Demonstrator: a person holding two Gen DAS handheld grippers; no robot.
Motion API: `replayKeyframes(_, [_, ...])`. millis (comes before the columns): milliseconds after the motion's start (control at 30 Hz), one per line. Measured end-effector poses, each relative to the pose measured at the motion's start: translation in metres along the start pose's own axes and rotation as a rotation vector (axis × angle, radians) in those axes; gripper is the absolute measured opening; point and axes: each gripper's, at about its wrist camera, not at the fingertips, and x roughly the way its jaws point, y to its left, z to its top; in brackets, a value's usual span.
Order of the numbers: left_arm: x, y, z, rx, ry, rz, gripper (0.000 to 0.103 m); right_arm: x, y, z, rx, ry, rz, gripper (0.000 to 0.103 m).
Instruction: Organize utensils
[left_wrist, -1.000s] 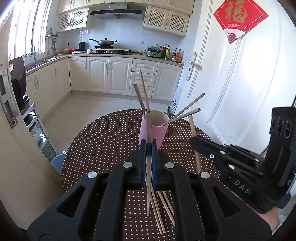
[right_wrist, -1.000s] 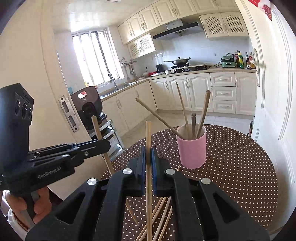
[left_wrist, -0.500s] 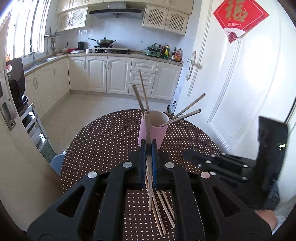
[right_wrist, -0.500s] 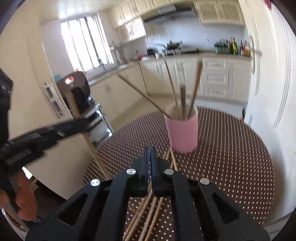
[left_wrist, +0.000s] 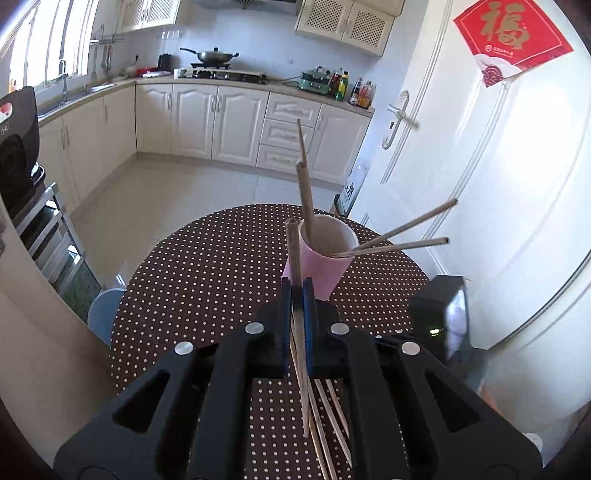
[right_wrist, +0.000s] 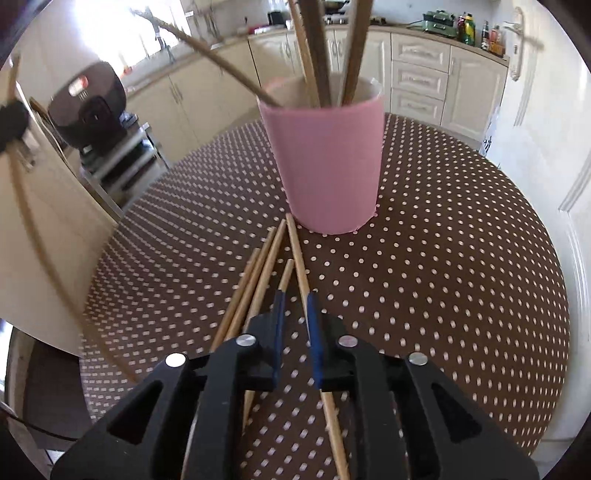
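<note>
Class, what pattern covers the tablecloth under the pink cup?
White dots on dark brown tablecloth, clearest in the right wrist view.

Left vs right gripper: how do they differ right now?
The left gripper is shut on a chopstick; the right gripper has just been opening and holds nothing. The left carries its chopstick raised toward the pink cup; the right hangs low over the loose chopsticks on the table. Both have blue pads.
</note>
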Motion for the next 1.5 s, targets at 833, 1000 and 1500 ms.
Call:
replayKeyframes(833, [-0.008, -0.015, 0.0, 0.042, -0.012, -0.024, 0.006, -0.06, 0.016, 0.005, -0.097, -0.2, 0.075, 0.005])
replayKeyframes(1000, [-0.026, -0.023, -0.002, 0.054, -0.038, -0.031, 0.006, -0.104, 0.015, -0.004, -0.103, -0.325, 0.135, 0.005])
replayKeyframes(1500, [-0.063, -0.05, 0.027, 0.087, -0.182, -0.065, 0.006, -0.221, 0.006, -0.022, -0.021, -0.905, 0.077, 0.005])
